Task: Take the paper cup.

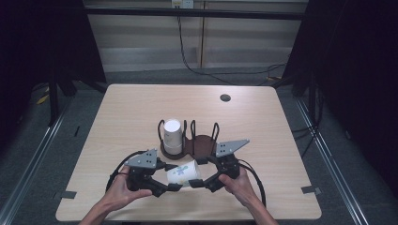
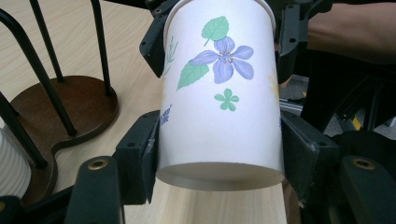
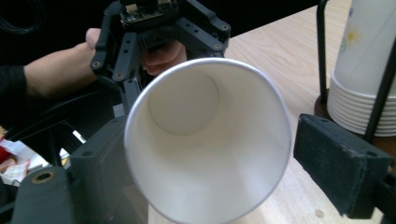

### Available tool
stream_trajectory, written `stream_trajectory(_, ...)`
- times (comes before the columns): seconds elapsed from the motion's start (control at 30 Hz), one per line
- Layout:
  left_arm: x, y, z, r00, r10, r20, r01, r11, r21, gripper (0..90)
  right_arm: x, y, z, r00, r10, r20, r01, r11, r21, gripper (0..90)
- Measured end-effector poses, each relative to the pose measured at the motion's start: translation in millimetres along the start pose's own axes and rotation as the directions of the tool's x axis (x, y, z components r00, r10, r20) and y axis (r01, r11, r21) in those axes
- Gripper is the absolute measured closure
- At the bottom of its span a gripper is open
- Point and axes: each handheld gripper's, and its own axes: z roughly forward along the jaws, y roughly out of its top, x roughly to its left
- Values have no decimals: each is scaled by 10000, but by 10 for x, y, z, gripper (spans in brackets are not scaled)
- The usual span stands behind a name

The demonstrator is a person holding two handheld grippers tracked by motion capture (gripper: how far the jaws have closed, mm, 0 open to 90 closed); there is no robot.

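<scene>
High view: floral paper cup (image 1: 184, 173) lying sideways between left gripper (image 1: 172, 186) and right gripper (image 1: 201, 176), above the worktop (image 1: 131, 108).
Left gripper view: fingers (image 2: 136, 158) clamped on the cup's base end.
Right gripper view: fingers (image 3: 341, 163) spread, one clear of the rim.

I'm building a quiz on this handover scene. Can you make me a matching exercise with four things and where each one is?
Things:
1. flowered cup
2. stack of cups
3. dark round hole
4. empty bay of the cup rack

Places:
A. far side of the table
B. standing in the rack's left bay
C. lying on its side between the two grippers
D. right of the stack of cups

Pairs: 1-C, 2-B, 3-A, 4-D
</scene>
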Motion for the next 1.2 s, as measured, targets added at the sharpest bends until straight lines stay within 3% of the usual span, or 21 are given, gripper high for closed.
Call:
stream_trajectory(0.3, 16, -15, -10, 10000, 51, -68, -51, 10000, 17, 363, -26, 8, 15, 9996, 55, -282, -56, 10000, -27, 215)
stream_trajectory(0.63, 42, -31, -23, 9997, -206, 121, 206, 9998, 6, 361, -30, 5, 36, 9992, 203, -353, -203, 9998, 13, 265)
stream_trajectory(0.83, 49, -39, -14, 9993, -374, 33, 374, 9992, 150, 336, -23, 4, 36, 9992, 188, -362, -185, 9998, 87, 285)
stream_trajectory(1.2, 85, -41, 8, 9965, -831, -57, 833, 9944, 654, 193, -23, 16, -69, 9998, 194, -99, -194, 9998, -56, 292)
